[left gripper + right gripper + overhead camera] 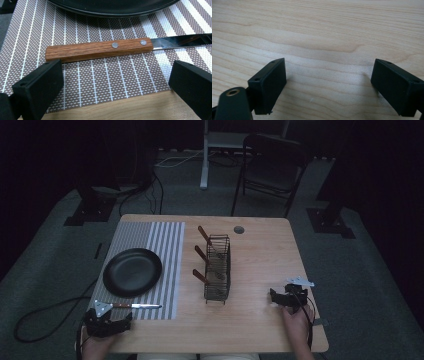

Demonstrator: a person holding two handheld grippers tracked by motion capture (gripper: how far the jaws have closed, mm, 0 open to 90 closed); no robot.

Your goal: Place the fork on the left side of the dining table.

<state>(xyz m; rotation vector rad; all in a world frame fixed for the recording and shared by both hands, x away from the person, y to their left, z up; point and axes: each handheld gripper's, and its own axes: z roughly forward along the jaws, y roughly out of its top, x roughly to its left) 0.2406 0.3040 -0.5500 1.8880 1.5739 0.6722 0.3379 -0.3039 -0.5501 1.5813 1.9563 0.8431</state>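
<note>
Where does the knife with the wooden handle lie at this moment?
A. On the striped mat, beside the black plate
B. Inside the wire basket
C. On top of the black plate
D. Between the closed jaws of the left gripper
A: the knife lies flat on the striped mat, just off the black plate, and the open left gripper does not touch it.

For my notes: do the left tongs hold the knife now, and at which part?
No. The left tongs stand open, short of the knife; its wooden handle lies untouched on the placemat.
</note>
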